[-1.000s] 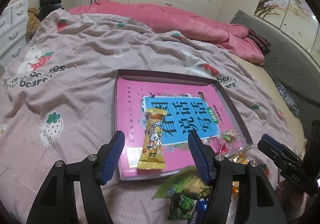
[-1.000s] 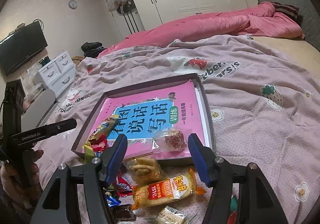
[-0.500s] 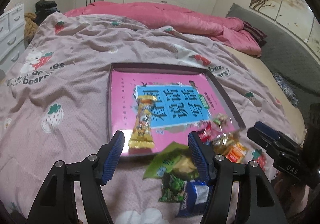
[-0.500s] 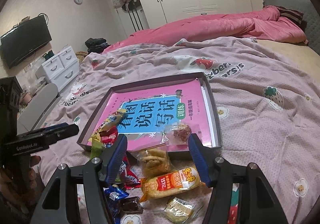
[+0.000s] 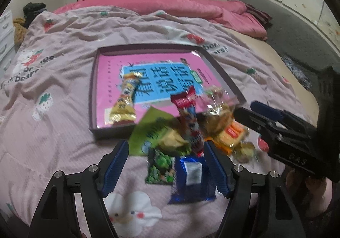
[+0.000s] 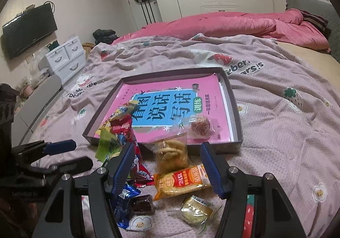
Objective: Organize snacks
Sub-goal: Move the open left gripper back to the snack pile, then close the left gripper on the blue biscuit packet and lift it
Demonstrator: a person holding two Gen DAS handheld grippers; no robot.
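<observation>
A: We're in a bedroom. The pink bedspread (image 5: 63,123) has strawberries on it. From the left gripper's camera, the tray (image 5: 93,97) sits ahead of the left gripper (image 5: 166,165), farther off than a second ago.

B: So that one pulled back?

A: Yes. Now the snack pile (image 5: 180,142) lies right by its tips. A green packet (image 5: 155,131) and a blue packet (image 5: 191,176) are between the fingers. The jaws have just been opening wider, and the pads press on nothing. It looks ready to pick one.

B: Is anything in the tray yet?

A: A yellow bar (image 5: 125,102) lies in it, on a pink book (image 5: 161,85).

B: And the other camera?

A: Same bed, with a TV (image 6: 29,30) on the wall. The right gripper (image 6: 167,165) hangs over the pile too, jaws apart, gripping nothing. An orange packet (image 6: 180,180) and a biscuit bag (image 6: 172,151) lie between its fingers. It has barely moved. A round sweet (image 6: 199,127) is in the tray (image 6: 235,106) just ahead.

B: So most snacks are not sorted yet.

A: I think so.
</observation>
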